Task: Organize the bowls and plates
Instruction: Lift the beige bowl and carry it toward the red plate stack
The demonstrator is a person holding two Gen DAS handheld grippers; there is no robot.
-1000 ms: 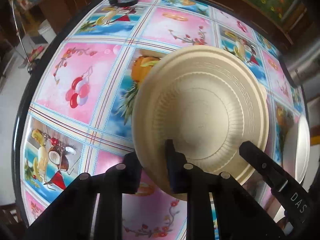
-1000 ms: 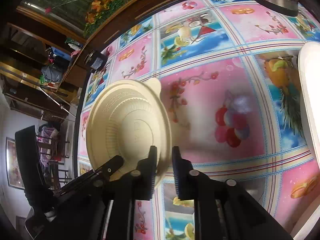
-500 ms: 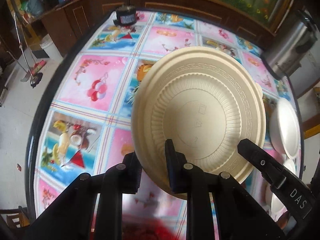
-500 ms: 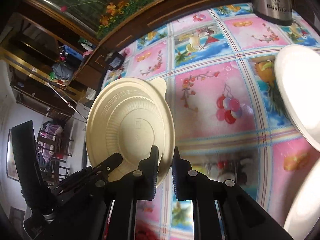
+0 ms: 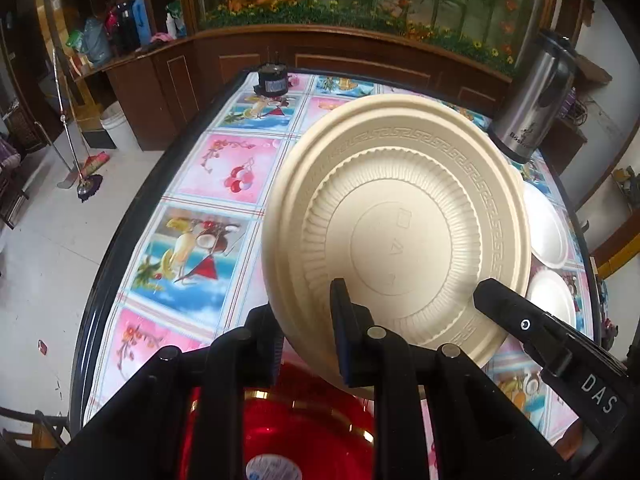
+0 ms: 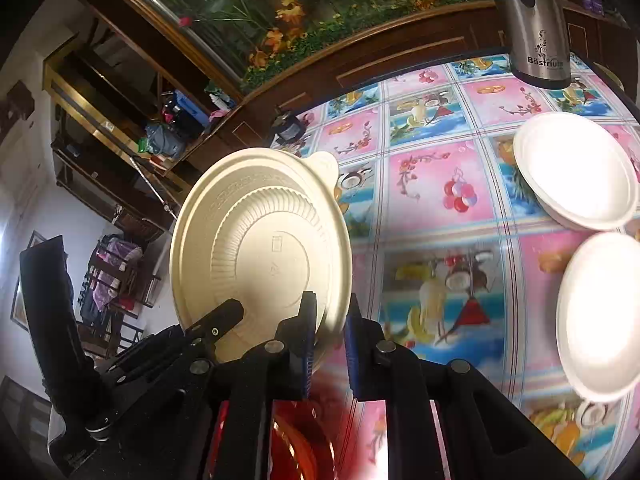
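Filling the left wrist view, the cream bowl (image 5: pixel 400 232), held bottom-up above the surface (image 5: pixel 208 216), hides part of two white plates (image 5: pixel 546 232); the left gripper (image 5: pixel 306 336) has its jaws clamped on the bowl's rim, and a "DAS" label shows beside them. A red dish (image 5: pixel 312 432) lies below the bowl.

From the right wrist, the right gripper (image 6: pixel 330 344) pinches the bowl's (image 6: pixel 260 248) rim too; right of the bowl, a steel flask (image 6: pixel 532 24) reads "Bestrium".

one cream plate (image 5: pixel 404 216), two white plates (image 6: pixel 576 172)
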